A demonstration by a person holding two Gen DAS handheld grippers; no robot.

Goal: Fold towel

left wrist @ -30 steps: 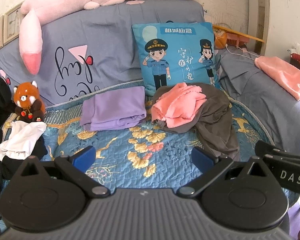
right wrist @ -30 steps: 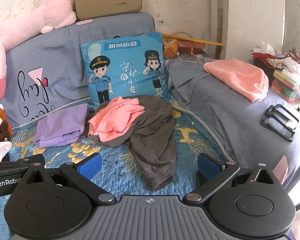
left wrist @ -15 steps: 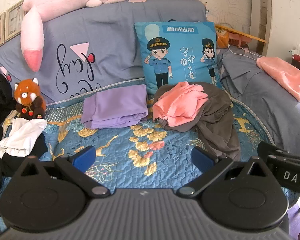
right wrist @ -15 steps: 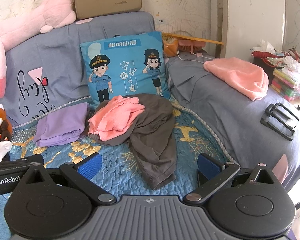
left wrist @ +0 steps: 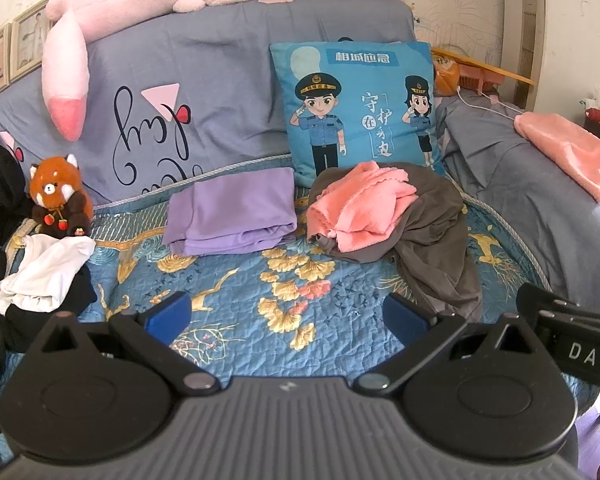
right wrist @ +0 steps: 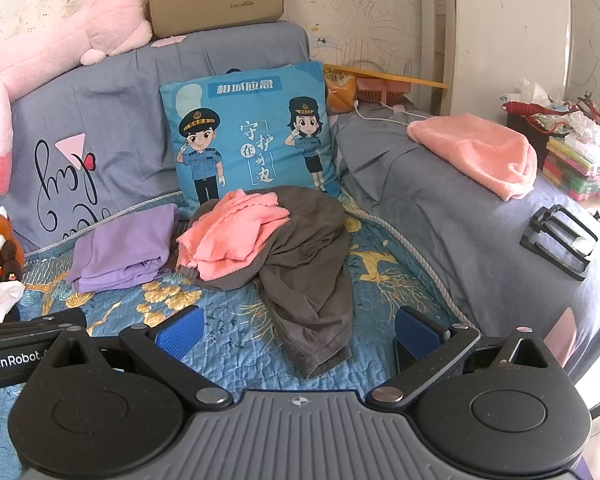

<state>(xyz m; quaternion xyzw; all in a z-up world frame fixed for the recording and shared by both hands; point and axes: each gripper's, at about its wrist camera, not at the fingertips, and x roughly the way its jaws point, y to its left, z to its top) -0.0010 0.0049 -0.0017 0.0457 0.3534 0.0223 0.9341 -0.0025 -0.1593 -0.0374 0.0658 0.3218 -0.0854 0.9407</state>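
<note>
Blue quilt (left wrist: 236, 304): purple cloth (left wrist: 232, 212), grey garment (left wrist: 432, 240), white cloth (left wrist: 44, 272).

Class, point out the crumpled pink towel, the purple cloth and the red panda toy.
Pink towel (left wrist: 364, 208), left wrist view, middle of the heap.
Purple cloth (left wrist: 236, 216), left wrist view, top layer.
Red panda toy (left wrist: 56, 196), left wrist view, face.

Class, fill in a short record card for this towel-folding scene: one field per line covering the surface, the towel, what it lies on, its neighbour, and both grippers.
Surface: blue patterned quilt
Towel: crumpled pink towel, not yet folded
Lies on: grey garment
Neighbour: folded purple cloth, left of the towel in both views
Left gripper: open, empty, short of the cloths
Right gripper: open, empty, over the grey garment's near end
</note>
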